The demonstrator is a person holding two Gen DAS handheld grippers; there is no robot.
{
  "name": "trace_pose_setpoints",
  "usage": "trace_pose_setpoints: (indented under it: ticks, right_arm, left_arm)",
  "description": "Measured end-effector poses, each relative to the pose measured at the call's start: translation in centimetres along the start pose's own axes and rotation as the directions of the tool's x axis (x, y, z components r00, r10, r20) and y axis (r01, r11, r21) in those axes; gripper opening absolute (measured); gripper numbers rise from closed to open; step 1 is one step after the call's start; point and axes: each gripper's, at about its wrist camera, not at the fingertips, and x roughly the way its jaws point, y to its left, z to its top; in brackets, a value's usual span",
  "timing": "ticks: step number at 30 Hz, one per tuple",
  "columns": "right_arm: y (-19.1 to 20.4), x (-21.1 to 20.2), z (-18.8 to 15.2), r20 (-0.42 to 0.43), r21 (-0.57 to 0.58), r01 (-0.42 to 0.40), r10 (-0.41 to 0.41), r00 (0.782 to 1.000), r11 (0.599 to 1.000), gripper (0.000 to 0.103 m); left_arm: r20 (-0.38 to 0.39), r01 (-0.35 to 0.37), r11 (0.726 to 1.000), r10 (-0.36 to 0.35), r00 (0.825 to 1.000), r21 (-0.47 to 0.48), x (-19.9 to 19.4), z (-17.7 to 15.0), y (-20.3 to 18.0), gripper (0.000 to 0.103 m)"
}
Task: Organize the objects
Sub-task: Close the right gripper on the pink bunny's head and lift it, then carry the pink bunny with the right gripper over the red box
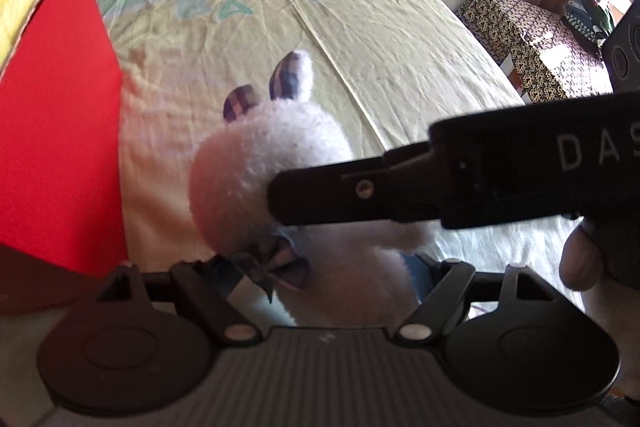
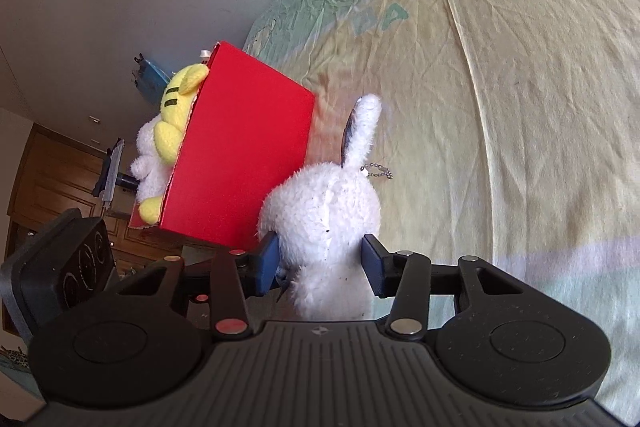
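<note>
White bunny plush (image 2: 320,203) sits just beside the red box (image 2: 240,155), over the bedsheet (image 2: 500,107). Right gripper (image 2: 320,263) clamps w/ blue pads (image 2: 267,259) on the bunny's body. Left gripper (image 1: 324,279) also around the bunny; can't tell if it's closed. Yellow plush (image 2: 176,107) pokes from the box top.

You see a white rabbit (image 2: 320,211) with seemingly plaid ears, a red box (image 2: 240,155), a yellow black-striped toy (image 2: 176,107).
</note>
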Motion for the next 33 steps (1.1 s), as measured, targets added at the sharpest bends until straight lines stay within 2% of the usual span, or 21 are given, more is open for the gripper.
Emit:
trace_pose_setpoints:
  ticks: [9, 15, 22, 26, 33]
  right_arm:
    - [2.9, -2.5, -2.1, 0.037, -0.059, -0.02, 0.023, 0.999, 0.998, 0.048]
    - [6.1, -4.1, -2.9, 0.134, -0.119, 0.013, 0.003, 0.991, 0.993, 0.048]
    - [10.4, -4.3, -3.8, 0.241, -0.142, 0.034, 0.001, 0.971, 0.989, 0.048]
    - [13.2, -3.5, -4.3, 0.286, -0.163, 0.041, 0.007, 0.958, 0.986, 0.048]
    - [18.1, -0.8, -4.6, 0.333, -0.225, 0.04, 0.038, 0.942, 0.974, 0.048]
  left_arm:
    - [0.082, 0.006, 1.0, -0.007, 0.997, 0.018, -4.0, -1.4, -0.8, 0.079]
    - [0.161, 0.024, 0.998, -0.034, 0.986, 0.064, -6.9, -1.2, -0.5, 0.079]
    - [0.241, 0.061, 0.99, -0.09, 0.966, 0.127, -11.1, -0.9, 1.6, 0.079]
    - [0.282, 0.09, 0.986, -0.127, 0.951, 0.143, -13.6, -1.2, 4.1, 0.079]
    - [0.362, 0.096, 0.984, -0.146, 0.92, 0.152, -17.7, -1.8, 8.8, 0.079]
